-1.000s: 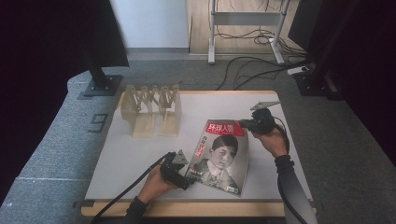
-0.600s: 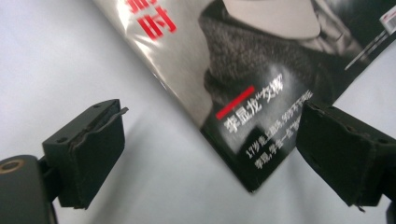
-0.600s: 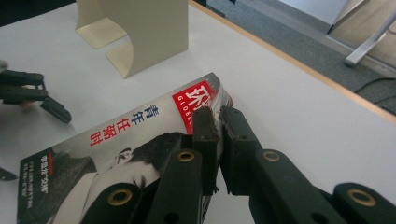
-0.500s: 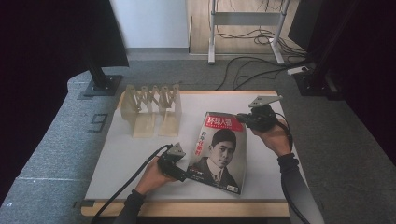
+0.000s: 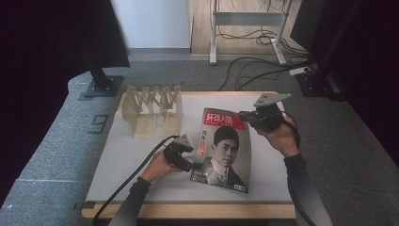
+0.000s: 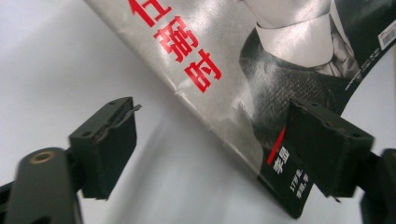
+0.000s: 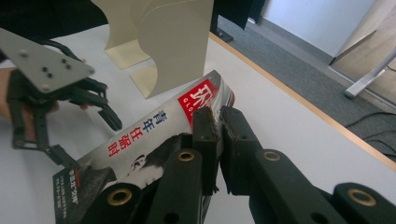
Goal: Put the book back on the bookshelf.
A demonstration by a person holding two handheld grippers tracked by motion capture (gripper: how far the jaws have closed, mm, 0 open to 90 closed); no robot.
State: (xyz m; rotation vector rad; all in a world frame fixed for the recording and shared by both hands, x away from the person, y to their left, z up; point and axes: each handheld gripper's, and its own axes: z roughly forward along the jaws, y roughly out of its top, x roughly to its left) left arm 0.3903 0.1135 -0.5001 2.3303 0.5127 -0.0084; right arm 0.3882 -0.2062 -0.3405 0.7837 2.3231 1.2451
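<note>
A magazine [image 5: 226,146] with a red title and a man's portrait lies tilted on the white table top [image 5: 131,155], its far edge raised. My right gripper [image 5: 242,115] is shut on that far edge near the red title, seen close in the right gripper view [image 7: 219,119]. My left gripper [image 5: 190,165] stands at the magazine's near left corner. Its jaws have just been closing but still stand apart, with the spine corner [image 6: 280,177] between them and not pressed. The left gripper [image 7: 91,140] also shows in the right gripper view, beside the cover [image 7: 140,140].
A pale wooden folding rack [image 5: 153,106] stands at the table's back left, close behind the magazine [image 7: 163,37]. A black stand base [image 5: 101,87] and cables [image 5: 254,70] lie on the grey carpet beyond the table.
The right gripper has lifted the magazine's far edge higher. The left gripper has moved away from the person along the magazine's left edge, and its jaws have narrowed.
</note>
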